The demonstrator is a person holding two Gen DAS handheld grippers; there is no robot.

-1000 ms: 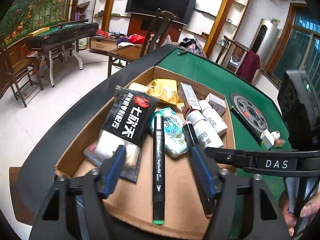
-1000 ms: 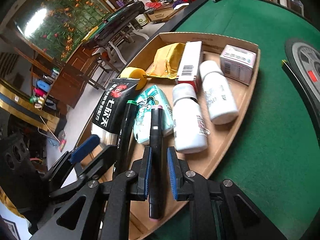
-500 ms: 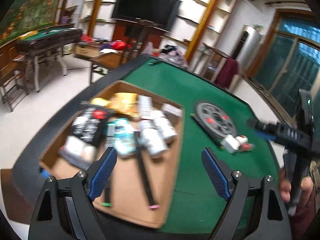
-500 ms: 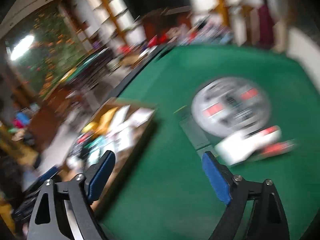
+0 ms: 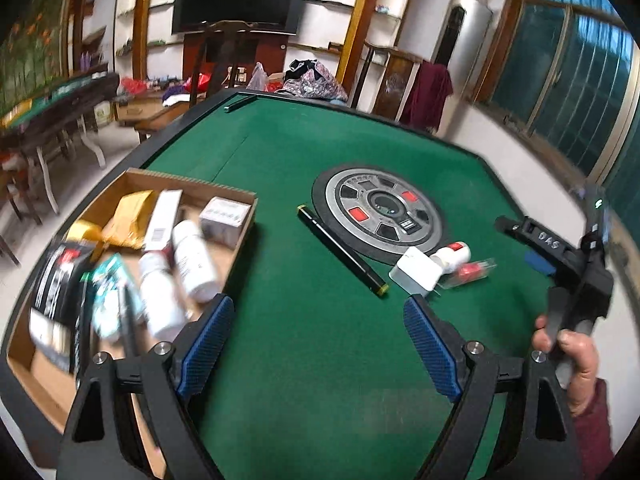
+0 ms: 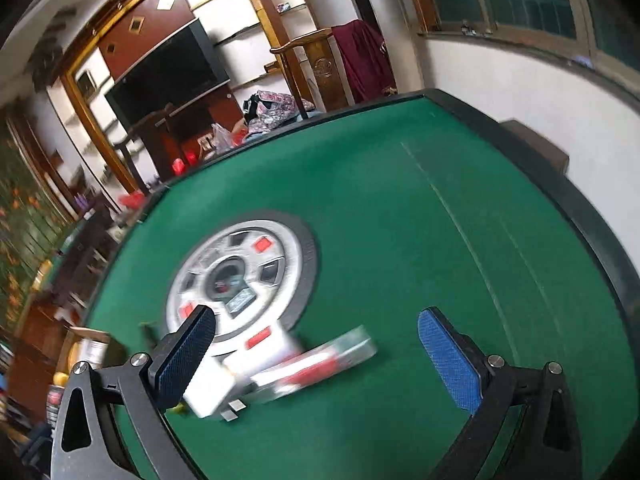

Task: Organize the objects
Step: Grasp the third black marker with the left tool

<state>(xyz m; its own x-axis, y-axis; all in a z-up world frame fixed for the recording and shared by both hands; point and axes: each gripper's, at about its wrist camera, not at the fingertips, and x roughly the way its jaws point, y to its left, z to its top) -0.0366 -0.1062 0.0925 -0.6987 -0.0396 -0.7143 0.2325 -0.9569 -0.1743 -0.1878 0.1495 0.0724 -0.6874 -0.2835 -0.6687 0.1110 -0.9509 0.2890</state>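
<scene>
A: Nearest first, in the left wrist view. The left gripper (image 5: 316,344), black frame with blue ribbed pads, fills the bottom of the frame with its jaws wide apart and only bare green felt table (image 5: 304,380) between them.

B: And the right one?

A: The right gripper (image 6: 316,354) hangs low over the felt, jaws opening, nothing between the pads. In the left wrist view it sits at the right edge, held by a hand (image 5: 576,364) in a dark red sleeve.

B: What is still loose on the table?

A: Just past the left gripper's right pad lies a white plug-like block (image 5: 416,274), touching a small white bottle with a red cap (image 5: 452,256) and a clear packet with something red inside (image 5: 472,271). Left of those lies a long black marker pen with a yellow end (image 5: 342,251), on a slant beside the round grey dial set in the felt (image 5: 378,210).

B: How would the pen handle?

A: I'd judge it light, stiff and smooth, likely to roll. Pinch it across the barrel near the middle so it can't swing. The packet looks flimsy and slick; the block is the firmest to grip, across its flat sides.

B: And where does it all go?

A: Probably the shallow brown cardboard box (image 5: 244,200) at the left of the frame, already holding white bottles (image 5: 192,260), cartons and pouches, though blurred.
</scene>
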